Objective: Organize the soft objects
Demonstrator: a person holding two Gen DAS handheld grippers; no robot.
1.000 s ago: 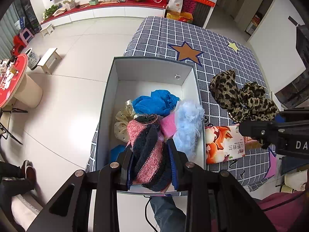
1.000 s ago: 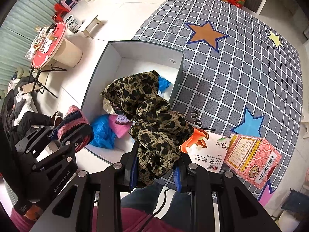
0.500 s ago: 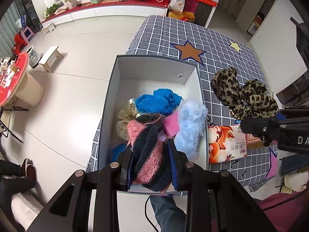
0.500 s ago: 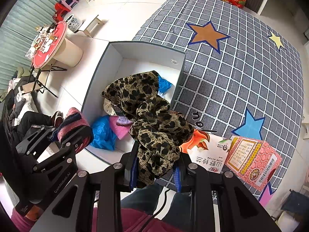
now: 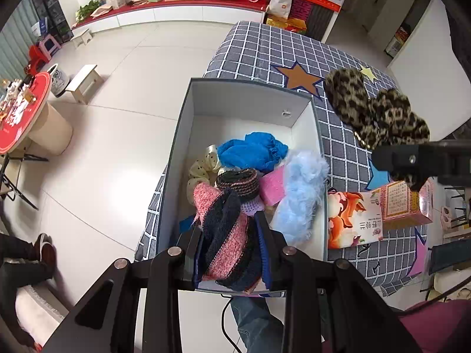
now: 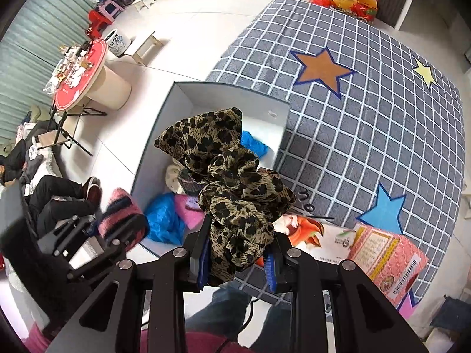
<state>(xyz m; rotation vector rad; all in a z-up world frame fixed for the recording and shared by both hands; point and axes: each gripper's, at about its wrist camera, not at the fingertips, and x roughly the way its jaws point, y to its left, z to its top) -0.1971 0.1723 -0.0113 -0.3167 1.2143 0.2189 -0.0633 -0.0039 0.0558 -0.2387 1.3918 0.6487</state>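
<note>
Leopard scrunchie [image 6: 232,194] hiding right claw [image 6: 238,260] tips

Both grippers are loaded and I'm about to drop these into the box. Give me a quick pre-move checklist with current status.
1. Left gripper shut on the pink-and-navy knit piece: ok.
2. Right gripper shut on the leopard scrunchie: ok.
3. Knit piece over the box: ok.
4. Scrunchie over the box: cannot tell; in the left wrist view it hangs over the checked cloth.
5. Free room at the box's far end: ok.
6. Snack packet outside the box: ok.
</note>
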